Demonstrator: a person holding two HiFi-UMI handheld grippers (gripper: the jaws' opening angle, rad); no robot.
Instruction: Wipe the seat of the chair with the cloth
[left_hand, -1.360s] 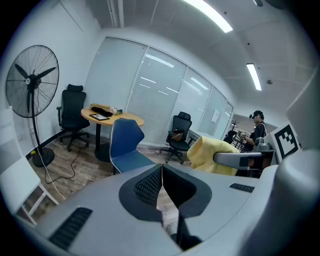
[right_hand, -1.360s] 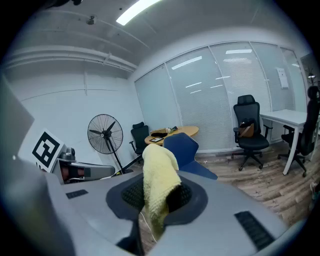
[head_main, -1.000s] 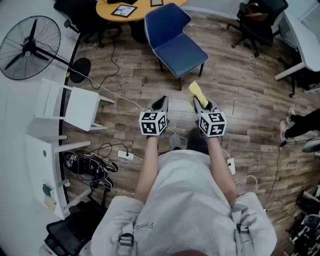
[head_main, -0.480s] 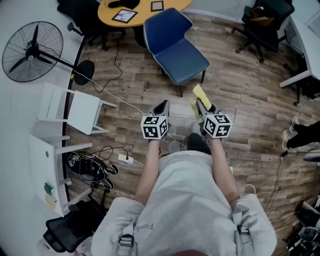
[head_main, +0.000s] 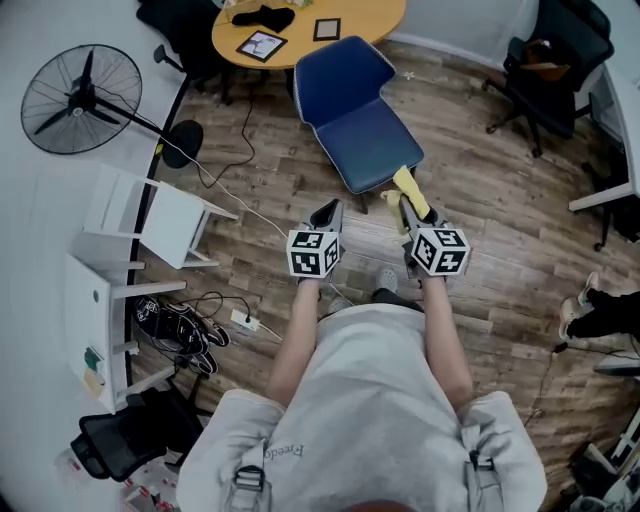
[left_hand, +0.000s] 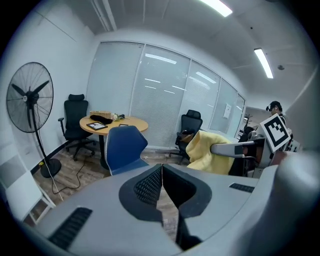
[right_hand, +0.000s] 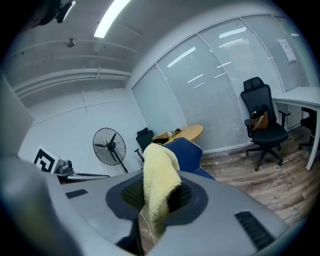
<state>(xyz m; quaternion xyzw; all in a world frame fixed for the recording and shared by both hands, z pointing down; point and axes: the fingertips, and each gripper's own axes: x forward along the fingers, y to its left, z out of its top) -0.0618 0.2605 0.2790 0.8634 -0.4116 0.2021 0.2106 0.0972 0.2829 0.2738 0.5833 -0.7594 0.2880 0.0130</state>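
Observation:
The blue chair (head_main: 358, 112) stands on the wood floor just ahead of both grippers, its seat (head_main: 372, 146) facing me; it also shows in the left gripper view as the chair (left_hand: 122, 146). My right gripper (head_main: 408, 208) is shut on a yellow cloth (head_main: 408, 186), which sticks up from its jaws near the seat's front edge. In the right gripper view the cloth (right_hand: 159, 185) hangs over the closed jaws. My left gripper (head_main: 325, 213) is shut and holds nothing, left of the right one and short of the chair.
A round wooden table (head_main: 308, 22) with tablets stands behind the chair. A standing fan (head_main: 82, 86) and white shelves (head_main: 150, 215) are at the left, cables and a power strip (head_main: 245, 318) on the floor. Black office chairs (head_main: 555, 60) sit at the right.
Both grippers and the person have moved forward toward the blue chair; the cloth now reaches the seat's front edge. Both grippers' jaws stayed as they were.

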